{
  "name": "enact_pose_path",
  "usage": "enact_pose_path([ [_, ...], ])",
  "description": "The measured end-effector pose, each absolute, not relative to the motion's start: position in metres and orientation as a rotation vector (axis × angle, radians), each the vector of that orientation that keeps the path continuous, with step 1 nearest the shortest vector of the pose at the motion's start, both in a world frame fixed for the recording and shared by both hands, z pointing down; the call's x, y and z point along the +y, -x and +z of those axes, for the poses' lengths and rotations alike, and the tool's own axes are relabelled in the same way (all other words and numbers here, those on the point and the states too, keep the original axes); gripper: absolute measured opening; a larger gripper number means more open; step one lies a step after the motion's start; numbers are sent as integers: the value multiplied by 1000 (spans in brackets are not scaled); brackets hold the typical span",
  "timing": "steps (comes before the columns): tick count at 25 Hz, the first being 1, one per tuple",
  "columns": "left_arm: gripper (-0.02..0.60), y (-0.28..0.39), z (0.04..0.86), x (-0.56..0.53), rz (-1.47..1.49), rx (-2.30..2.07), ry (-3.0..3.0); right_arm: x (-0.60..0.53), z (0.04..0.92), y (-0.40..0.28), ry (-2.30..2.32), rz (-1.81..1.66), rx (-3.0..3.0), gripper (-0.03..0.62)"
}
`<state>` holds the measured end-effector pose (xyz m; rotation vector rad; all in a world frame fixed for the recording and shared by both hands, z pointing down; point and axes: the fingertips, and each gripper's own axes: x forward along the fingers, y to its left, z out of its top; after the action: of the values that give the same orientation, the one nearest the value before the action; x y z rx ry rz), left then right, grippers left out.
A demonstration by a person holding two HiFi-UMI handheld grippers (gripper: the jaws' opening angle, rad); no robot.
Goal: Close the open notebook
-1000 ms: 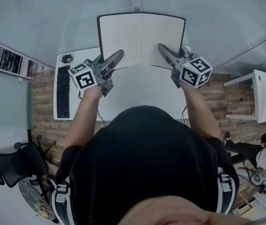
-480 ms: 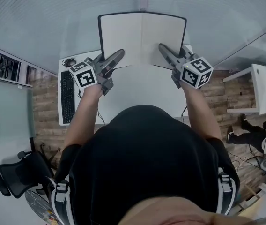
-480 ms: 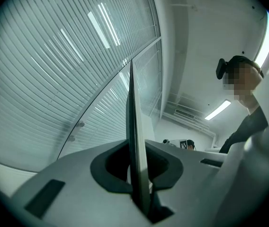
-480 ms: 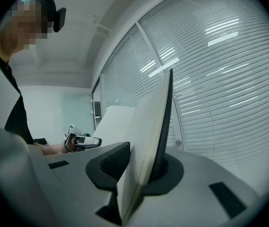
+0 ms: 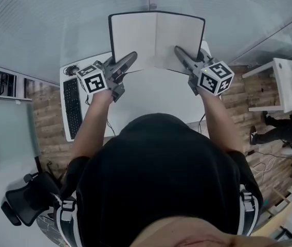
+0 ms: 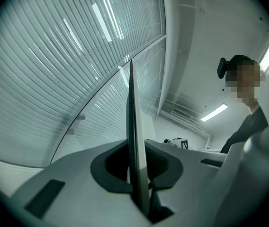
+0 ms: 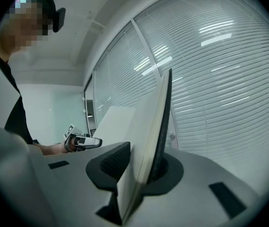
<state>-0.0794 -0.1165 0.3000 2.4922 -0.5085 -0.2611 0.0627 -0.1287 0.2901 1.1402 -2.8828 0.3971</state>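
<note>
The notebook is being held open over the desk's far edge, its spine running away between the hands. The left gripper is pinching the thin left half, and the right gripper is clamping the thicker right half.

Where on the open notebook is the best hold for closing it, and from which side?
Each half's near edge, from the person's side: the notebook is spread open, halves thin, and the left gripper and right gripper each clamp one there.

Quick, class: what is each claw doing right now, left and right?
Left claw: closed on the open notebook's left side.
Right claw: closed on the notebook's right side.
</note>
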Motion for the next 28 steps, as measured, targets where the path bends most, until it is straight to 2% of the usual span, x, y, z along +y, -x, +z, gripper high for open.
enact_pose_path([
  [28, 52, 61, 371, -148, -165, -522, -2398, -157, 355, -77, -1138, 526, -2772, 95],
])
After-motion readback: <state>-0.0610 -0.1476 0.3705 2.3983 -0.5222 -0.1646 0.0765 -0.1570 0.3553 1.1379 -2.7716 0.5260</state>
